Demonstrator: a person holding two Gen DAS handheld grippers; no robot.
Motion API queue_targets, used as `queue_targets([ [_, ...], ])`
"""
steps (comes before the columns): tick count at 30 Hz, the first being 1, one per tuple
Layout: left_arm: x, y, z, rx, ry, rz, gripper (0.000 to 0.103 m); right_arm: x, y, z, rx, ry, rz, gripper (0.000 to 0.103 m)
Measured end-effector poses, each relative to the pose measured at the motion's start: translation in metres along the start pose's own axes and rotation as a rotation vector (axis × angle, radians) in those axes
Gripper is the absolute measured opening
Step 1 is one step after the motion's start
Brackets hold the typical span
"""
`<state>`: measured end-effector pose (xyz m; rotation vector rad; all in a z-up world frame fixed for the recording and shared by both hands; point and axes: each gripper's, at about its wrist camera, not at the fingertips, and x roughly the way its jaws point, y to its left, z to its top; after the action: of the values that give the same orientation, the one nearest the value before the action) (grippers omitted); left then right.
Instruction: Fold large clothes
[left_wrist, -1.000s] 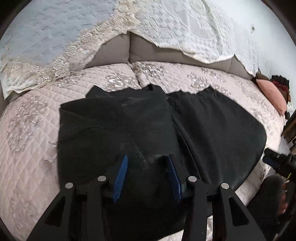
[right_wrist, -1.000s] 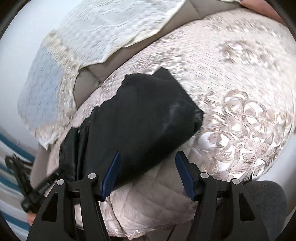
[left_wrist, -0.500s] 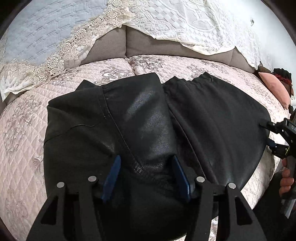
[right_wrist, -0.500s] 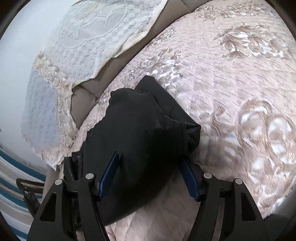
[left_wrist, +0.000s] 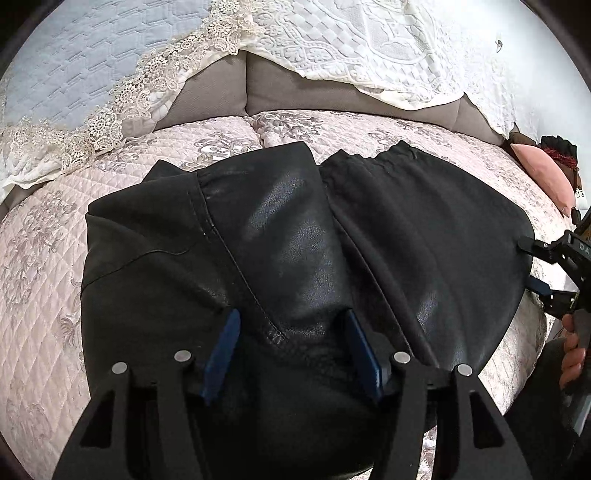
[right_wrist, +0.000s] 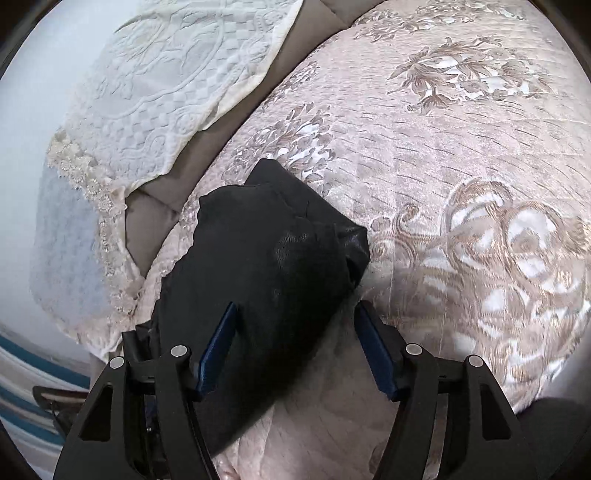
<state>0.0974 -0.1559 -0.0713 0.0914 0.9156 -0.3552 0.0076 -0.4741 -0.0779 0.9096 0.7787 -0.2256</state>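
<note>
The left gripper (left_wrist: 291, 347) hangs over a black leather-look garment (left_wrist: 295, 266), its blue pads (left_wrist: 221, 350) spread after just opening, the cloth below them not pinched. The right gripper (right_wrist: 295, 343) stands spread too, straddling the garment's dark near edge (right_wrist: 266, 266) without pressing it; from the left wrist view it shows at the frame's right border (left_wrist: 546, 269), held in a hand (left_wrist: 572, 354) that the picture edge cuts off. The garment lies flat on a pale pink quilted bedspread (left_wrist: 40, 280) with a silvery floral pattern, its long axis running across the bed from one gripper to the other, a stitched seam (left_wrist: 236, 266) slanting over it and a gathered edge turned toward the grey headboard (left_wrist: 295, 92). White lace-edged covers (left_wrist: 369, 44) drape the headboard, beside a light blue quilted one (left_wrist: 74, 55). A pink cushion (left_wrist: 543, 173) sits at the bed's far end. The garment's near part is hidden behind the left gripper's arms, so its full outline cannot be made out.
</note>
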Motion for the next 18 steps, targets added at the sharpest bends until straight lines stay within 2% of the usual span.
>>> queue_targets([
  [6, 0.001, 0.002, 0.000, -0.002, 0.001, -0.007, 0.061, 0.013, -0.003, 0.019, 0.016, -0.035, 0.028, 0.065],
  [7, 0.001, 0.002, 0.000, -0.003, 0.000, -0.007, 0.061, 0.012, -0.002, 0.018, 0.005, -0.022, 0.021, 0.051],
  [8, 0.001, 0.002, 0.000, -0.003, 0.000, -0.007, 0.061, 0.013, -0.002, 0.017, 0.006, 0.004, 0.031, 0.045],
  [9, 0.001, 0.002, 0.000, -0.002, -0.001, -0.006, 0.061, 0.013, -0.005, 0.015, 0.017, 0.018, 0.046, 0.034],
  [10, 0.001, 0.002, 0.000, -0.002, -0.002, -0.005, 0.061, 0.011, -0.006, 0.015, 0.015, 0.024, 0.059, 0.028],
  [14, 0.002, 0.001, 0.000, 0.007, -0.004, 0.001, 0.061, 0.009, -0.008, 0.017, 0.008, 0.043, 0.088, 0.022],
  [16, 0.002, 0.001, 0.001, 0.010, -0.001, 0.001, 0.061, 0.002, 0.001, 0.019, -0.011, 0.034, 0.109, 0.020],
  [18, 0.003, 0.001, 0.002, 0.010, -0.002, -0.006, 0.062, -0.017, 0.029, 0.020, -0.075, 0.007, 0.174, 0.019],
])
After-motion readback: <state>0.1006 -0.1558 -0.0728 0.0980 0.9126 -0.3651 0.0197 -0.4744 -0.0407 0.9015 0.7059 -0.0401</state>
